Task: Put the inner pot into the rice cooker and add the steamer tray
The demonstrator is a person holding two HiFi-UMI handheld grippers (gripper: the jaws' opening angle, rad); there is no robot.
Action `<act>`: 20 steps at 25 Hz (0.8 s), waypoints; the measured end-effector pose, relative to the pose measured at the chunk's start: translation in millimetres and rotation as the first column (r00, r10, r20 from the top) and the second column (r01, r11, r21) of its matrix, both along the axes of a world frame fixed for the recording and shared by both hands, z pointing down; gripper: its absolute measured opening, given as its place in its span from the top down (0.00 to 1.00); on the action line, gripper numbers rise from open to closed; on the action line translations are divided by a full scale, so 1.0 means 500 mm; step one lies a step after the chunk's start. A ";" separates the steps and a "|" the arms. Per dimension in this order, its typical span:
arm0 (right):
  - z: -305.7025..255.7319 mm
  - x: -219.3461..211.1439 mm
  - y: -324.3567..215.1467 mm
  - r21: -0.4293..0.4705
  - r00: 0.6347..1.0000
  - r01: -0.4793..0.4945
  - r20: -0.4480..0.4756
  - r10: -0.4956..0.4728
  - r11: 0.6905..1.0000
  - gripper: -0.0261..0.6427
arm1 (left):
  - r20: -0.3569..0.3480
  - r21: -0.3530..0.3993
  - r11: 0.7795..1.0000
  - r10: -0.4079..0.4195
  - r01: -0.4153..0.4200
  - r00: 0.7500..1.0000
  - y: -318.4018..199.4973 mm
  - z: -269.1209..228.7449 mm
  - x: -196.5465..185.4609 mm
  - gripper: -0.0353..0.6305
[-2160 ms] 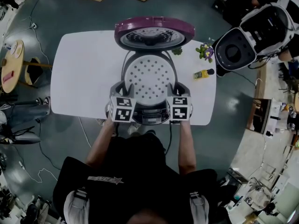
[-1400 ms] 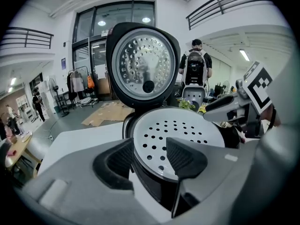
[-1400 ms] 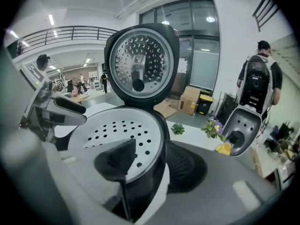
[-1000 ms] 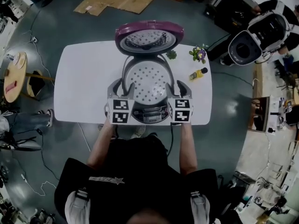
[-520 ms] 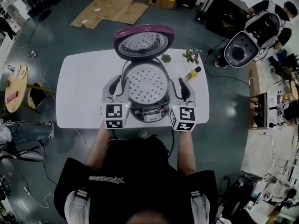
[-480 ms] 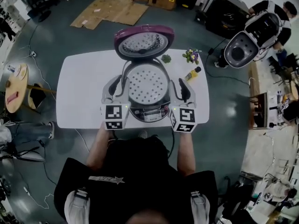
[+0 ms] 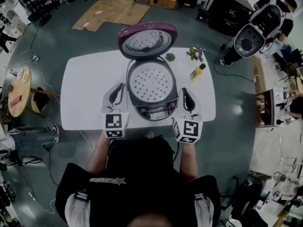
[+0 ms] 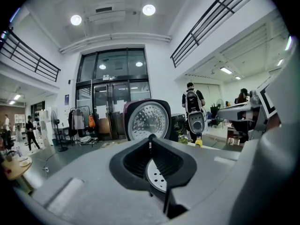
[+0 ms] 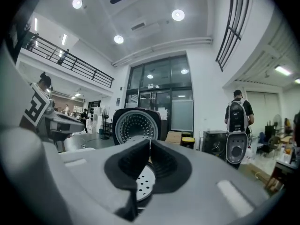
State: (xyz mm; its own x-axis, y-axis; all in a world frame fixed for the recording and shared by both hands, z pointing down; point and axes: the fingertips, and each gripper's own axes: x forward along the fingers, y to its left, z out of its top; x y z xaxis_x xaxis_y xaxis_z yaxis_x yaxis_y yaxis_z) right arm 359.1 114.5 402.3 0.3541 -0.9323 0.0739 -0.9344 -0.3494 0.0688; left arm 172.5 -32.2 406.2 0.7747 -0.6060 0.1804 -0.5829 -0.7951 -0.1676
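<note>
The rice cooker (image 7: pixel 152 109) stands in the middle of the white table (image 7: pixel 87 93) with its purple lid (image 7: pixel 147 40) swung open at the back. The white perforated steamer tray (image 7: pixel 151 82) lies in its mouth. My left gripper (image 7: pixel 117 91) hangs to the cooker's left and my right gripper (image 7: pixel 186 94) to its right, both apart from it. Each is shut with nothing between its jaws. In the left gripper view the black pads (image 8: pixel 136 161) meet, with the tray (image 8: pixel 155 176) and lid (image 8: pixel 147 121) behind them. The right gripper view shows the same tray (image 9: pixel 143 181) and lid (image 9: pixel 136 124).
A yellow bottle (image 7: pixel 197 72) and two small plants (image 7: pixel 195 54) (image 7: pixel 169 57) stand at the table's back right. A round wooden side table (image 7: pixel 16 91) is on the left. Cardboard sheets (image 7: pixel 111 6) lie on the floor beyond. A person with a backpack (image 8: pixel 193 111) stands further off.
Both grippers have let go at the tray's sides, drawn back and outward from the cooker, risen, and gone from open to shut. The tray stays in the cooker.
</note>
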 end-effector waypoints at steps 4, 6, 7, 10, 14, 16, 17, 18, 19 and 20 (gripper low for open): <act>0.026 -0.003 0.024 -0.020 1.000 -0.019 0.023 0.019 1.000 0.94 | 0.022 -0.027 1.000 -0.005 0.005 1.000 0.006 0.026 -0.022 0.91; 0.034 -0.004 0.028 -0.029 0.999 -0.022 0.027 0.023 0.999 0.94 | 0.020 -0.027 1.000 -0.009 0.009 1.000 0.005 0.027 -0.031 0.91; 0.034 -0.005 0.029 -0.032 0.999 -0.023 0.026 0.023 0.999 0.95 | 0.019 -0.025 1.000 -0.011 0.012 1.000 0.003 0.024 -0.034 0.92; 0.028 -0.008 0.028 -0.031 1.000 -0.020 0.016 0.020 0.999 0.95 | 0.017 -0.016 1.000 -0.019 0.019 1.000 -0.002 0.017 -0.040 0.92; 0.021 -0.015 0.024 -0.024 1.000 -0.013 0.014 0.014 1.000 0.95 | 0.013 -0.009 1.000 -0.021 0.021 1.000 -0.003 0.012 -0.043 0.92; 0.019 -0.019 0.023 -0.024 1.000 -0.011 0.012 0.011 1.000 0.95 | 0.014 -0.004 1.000 -0.019 0.019 1.000 -0.001 0.010 -0.044 0.92; 0.019 -0.021 0.024 -0.025 1.000 -0.009 0.011 0.010 1.000 0.95 | 0.013 -0.004 1.000 -0.019 0.019 1.000 0.000 0.009 -0.045 0.92; 0.020 -0.022 0.024 -0.027 1.000 -0.008 0.009 0.008 1.000 0.95 | 0.012 -0.005 1.000 -0.019 0.019 1.000 0.000 0.009 -0.046 0.92; 0.020 -0.023 0.023 -0.028 1.000 -0.007 0.008 0.007 1.000 0.95 | 0.011 -0.005 1.000 -0.019 0.019 1.000 0.000 0.009 -0.047 0.92; 0.021 -0.023 0.023 -0.029 1.000 -0.007 0.008 0.007 1.000 0.95 | 0.010 -0.006 1.000 -0.020 0.020 1.000 -0.001 0.010 -0.048 0.92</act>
